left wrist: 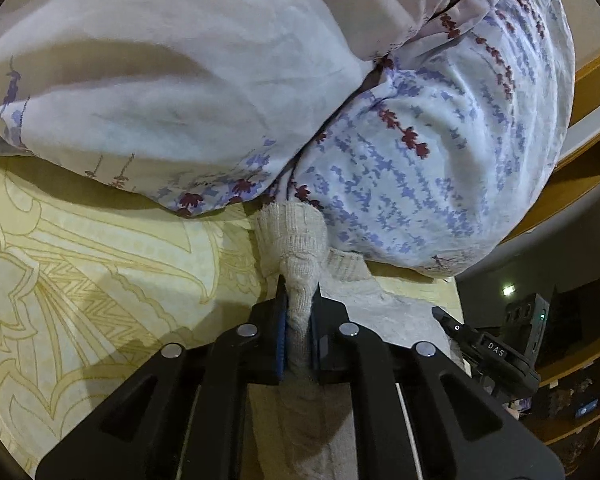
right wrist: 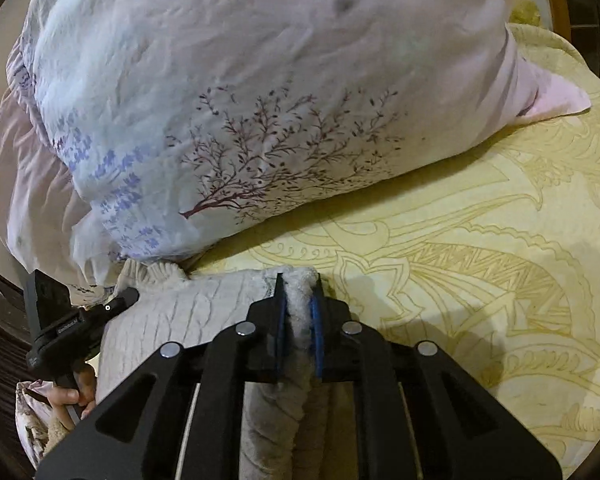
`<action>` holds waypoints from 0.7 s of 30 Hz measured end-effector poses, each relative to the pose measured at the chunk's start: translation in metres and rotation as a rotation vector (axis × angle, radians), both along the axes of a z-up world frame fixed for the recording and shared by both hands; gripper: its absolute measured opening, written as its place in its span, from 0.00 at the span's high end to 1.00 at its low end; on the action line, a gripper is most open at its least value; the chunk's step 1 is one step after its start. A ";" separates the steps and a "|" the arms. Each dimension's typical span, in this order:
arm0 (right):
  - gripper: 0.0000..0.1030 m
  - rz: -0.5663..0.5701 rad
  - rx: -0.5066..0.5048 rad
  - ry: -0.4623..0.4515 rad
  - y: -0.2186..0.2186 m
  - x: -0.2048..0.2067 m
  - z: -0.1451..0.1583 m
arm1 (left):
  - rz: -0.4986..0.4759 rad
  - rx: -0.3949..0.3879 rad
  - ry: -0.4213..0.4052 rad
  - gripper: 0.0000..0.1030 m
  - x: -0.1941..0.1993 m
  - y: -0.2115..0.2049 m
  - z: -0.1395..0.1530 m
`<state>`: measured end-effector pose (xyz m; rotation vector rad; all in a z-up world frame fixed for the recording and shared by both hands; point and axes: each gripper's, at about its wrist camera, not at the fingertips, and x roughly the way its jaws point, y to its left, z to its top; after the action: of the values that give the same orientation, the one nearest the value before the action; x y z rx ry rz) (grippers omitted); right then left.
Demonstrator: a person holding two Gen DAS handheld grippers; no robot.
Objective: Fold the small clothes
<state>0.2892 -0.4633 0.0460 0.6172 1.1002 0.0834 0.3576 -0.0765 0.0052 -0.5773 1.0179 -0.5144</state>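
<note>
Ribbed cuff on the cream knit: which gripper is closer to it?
Left. The left gripper is shut on the knit just behind the ribbed cuff; the right gripper pinches the knit's fuzzy edge further along, apart from the cuff.

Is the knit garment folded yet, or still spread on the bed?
Not neatly folded: the knit garment lies rumpled on the bedsheet, an edge pinched in each tool.

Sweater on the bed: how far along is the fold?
Done: both grippers have hold of the knit sweater. The left gripper is shut on a bunched ribbed edge near the pillow; the right gripper pinches another edge on the yellow bedsheet. In hand: that two-point grip. Left: no neat fold shows yet; the sweater lies rumpled, so the folding itself remains.
</note>
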 end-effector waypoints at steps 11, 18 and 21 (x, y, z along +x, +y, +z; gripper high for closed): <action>0.54 -0.023 0.166 -0.093 -0.011 -0.100 0.034 | -0.062 0.054 -0.112 0.33 -0.084 0.017 0.042; 0.54 -0.024 0.215 -0.115 0.020 -0.120 0.025 | -0.073 0.028 -0.084 0.30 -0.122 0.022 0.018; 0.55 -0.007 0.192 -0.102 0.028 -0.124 0.023 | -0.124 0.046 -0.078 0.30 -0.124 0.011 0.012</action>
<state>0.1652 -0.4353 0.0692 0.7802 0.9980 0.2135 0.2334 -0.0650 0.0171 -0.4522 0.9923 -0.6169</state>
